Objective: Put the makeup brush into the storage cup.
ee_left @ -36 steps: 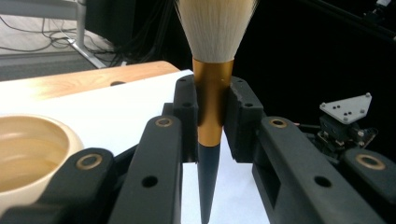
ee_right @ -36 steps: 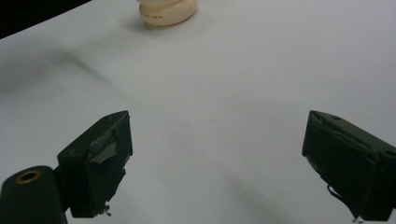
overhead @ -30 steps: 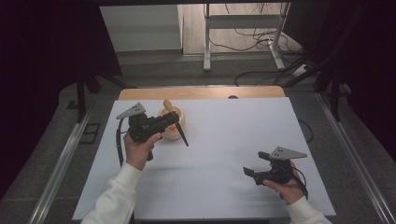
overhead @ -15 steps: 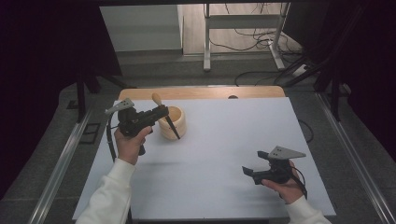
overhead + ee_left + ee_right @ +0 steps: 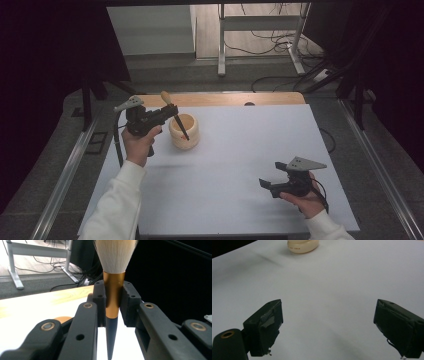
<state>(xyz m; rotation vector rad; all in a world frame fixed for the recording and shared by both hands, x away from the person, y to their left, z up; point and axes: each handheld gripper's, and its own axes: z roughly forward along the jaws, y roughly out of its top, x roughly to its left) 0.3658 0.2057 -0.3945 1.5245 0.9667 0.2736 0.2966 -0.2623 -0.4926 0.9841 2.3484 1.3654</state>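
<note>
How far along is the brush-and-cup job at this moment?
Done: the left gripper has its jaws shut on the brush, clamped at the gold ferrule, bristles up. In hand: the brush hangs tilted, its dark handle tip at the cream cup. Left: whether it goes in or comes out, the frames do not settle. The right gripper waits open over the white table.

We've got the left gripper [image 5: 169, 113] clamped on a brush [image 5: 175, 116], just left of the cup [image 5: 184, 131]. The brush's dark handle tip slants down over the cup's mouth, its light end up and to the left. Our right gripper [image 5: 266, 184] sits well off to the cup's lower right, over the white table [image 5: 240, 150].
</note>
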